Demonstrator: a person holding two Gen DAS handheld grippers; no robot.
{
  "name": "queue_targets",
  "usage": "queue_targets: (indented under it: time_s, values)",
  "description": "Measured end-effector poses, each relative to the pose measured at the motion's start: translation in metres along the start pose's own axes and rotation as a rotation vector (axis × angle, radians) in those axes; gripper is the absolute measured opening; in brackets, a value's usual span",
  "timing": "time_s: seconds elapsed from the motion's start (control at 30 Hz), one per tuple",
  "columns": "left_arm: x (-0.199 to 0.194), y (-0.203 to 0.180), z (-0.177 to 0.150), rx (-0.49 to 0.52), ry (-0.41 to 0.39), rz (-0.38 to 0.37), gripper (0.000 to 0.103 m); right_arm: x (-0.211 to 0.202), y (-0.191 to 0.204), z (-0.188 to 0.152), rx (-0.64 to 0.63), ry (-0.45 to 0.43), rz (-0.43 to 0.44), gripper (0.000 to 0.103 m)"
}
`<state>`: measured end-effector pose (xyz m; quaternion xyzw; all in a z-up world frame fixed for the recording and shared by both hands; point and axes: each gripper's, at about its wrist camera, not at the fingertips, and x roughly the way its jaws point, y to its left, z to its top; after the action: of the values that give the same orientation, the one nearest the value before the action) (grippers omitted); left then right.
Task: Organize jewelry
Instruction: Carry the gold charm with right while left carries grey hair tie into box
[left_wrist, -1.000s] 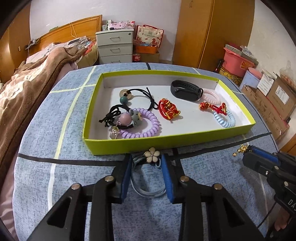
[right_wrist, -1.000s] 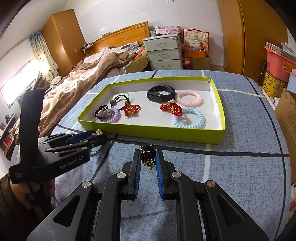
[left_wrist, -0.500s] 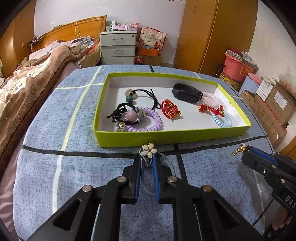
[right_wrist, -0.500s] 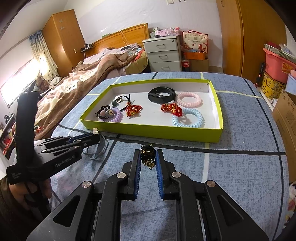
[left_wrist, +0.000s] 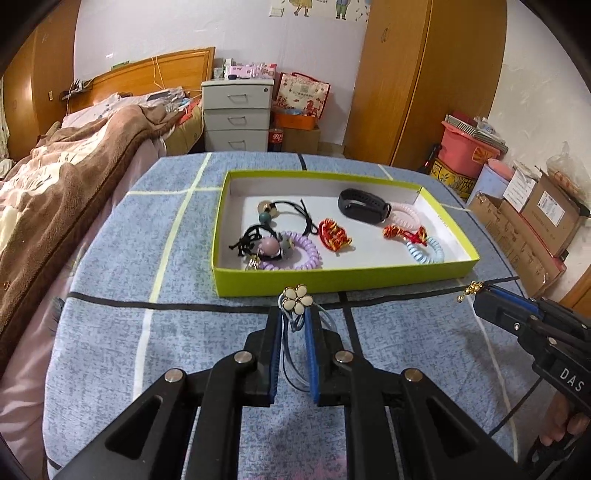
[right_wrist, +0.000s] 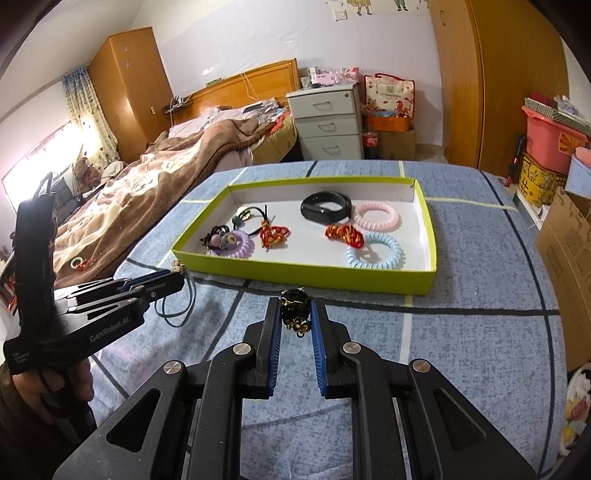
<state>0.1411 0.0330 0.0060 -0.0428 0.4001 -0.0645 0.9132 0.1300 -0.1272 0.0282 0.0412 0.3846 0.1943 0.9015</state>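
green tray (left_wrist: 332, 282) ahead, bed (left_wrist: 74, 192) beside, perhaps clutter

Evenly lit indoor scene, sharp at centre. Overexposed window (right_wrist: 33, 162) glare at nine o'clock. Soft shadows on tablecloth (right_wrist: 480, 332). Strong fisheye curvature, dark vignetted corners.

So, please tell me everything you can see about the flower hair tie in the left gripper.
The flower hair tie has a small flower charm with five glossy cream petals edged in gold, fixed on thin grey-blue elastic loops. The left gripper is shut on the cords just behind the flower, which sticks out past the fingertips. The loops hang loose below, above the blue tablecloth, just in front of the green tray. The tie does not touch the tray.
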Motion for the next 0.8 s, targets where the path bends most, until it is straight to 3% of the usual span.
queue_targets:
  time_s: [0.27, 0.8]
  values:
    - [-0.006, -0.001, 0.026, 0.010, -0.036, -0.029, 0.013, -0.004, 0.000, 0.022, -0.003, -0.034, 0.004, 0.016]
    - [0.033, -0.006, 0.079, 0.026, -0.027, -0.070, 0.013, 0.053, -0.007, 0.054, -0.017, 0.010, -0.007, 0.016]
